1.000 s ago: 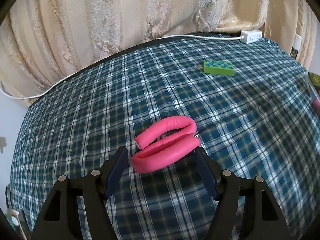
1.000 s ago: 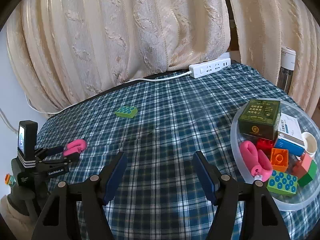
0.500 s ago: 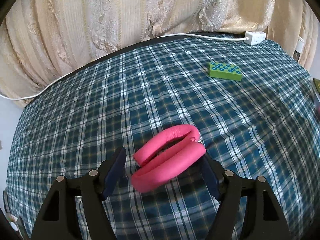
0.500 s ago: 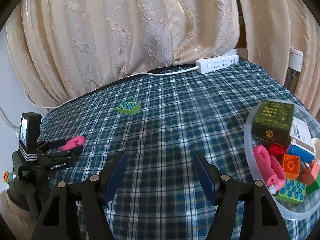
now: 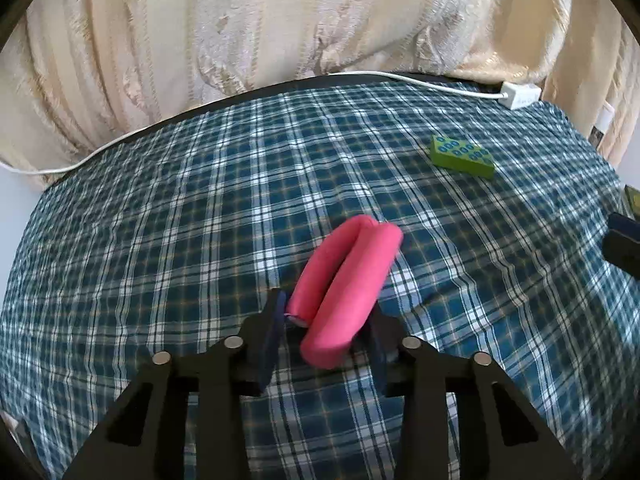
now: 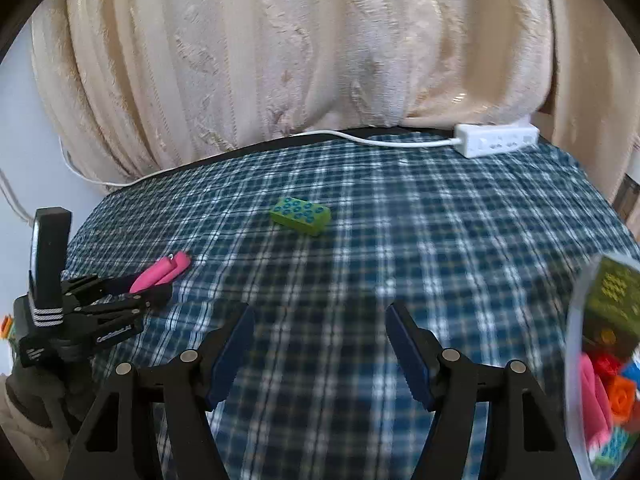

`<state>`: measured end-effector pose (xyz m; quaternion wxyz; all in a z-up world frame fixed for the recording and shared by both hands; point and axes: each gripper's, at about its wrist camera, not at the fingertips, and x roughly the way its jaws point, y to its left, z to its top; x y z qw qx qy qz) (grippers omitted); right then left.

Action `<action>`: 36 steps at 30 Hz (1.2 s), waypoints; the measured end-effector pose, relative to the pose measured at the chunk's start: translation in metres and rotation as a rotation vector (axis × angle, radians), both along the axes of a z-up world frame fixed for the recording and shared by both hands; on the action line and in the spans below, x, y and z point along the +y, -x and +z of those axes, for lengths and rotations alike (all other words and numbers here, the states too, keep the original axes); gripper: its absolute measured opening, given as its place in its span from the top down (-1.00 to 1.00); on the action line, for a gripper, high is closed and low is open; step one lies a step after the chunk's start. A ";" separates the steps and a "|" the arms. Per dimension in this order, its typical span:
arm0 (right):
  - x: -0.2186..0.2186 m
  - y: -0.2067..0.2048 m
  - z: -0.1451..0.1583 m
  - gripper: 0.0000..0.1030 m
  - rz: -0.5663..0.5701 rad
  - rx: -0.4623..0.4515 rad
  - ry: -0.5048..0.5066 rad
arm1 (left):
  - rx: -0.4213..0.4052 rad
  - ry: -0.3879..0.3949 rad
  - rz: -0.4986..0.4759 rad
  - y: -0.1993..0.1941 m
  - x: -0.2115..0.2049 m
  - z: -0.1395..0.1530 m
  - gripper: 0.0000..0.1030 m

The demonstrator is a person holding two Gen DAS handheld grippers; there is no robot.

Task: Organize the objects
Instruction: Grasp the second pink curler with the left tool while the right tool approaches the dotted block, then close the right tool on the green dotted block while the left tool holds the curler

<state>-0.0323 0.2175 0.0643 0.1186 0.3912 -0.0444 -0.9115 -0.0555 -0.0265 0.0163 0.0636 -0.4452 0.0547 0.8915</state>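
Squeezed narrower than before, the foam hand grip sits pinched as the left jaws close; right jaws empty, apart

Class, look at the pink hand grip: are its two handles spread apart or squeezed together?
Squeezed together: the closing left gripper pinches the pink hand grip, its handles touching.

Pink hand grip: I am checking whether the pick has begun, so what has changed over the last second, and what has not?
The left gripper was open around the pink hand grip; now its jaws are closing on it, pads pressing both sides, squeezing its arms together. The right gripper slid left across the table, so the clear bowl now sits at the view's right edge; its jaws stayed open. The green block stayed put.
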 end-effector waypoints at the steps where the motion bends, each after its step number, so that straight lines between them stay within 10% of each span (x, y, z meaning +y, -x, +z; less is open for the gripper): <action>1: -0.001 0.004 -0.001 -0.39 0.002 -0.006 -0.002 | 0.003 -0.004 0.004 0.000 -0.001 0.001 0.27; 36: -0.056 0.138 -0.036 -0.39 0.185 -0.076 -0.089 | -0.008 -0.038 -0.001 -0.009 0.003 0.006 0.28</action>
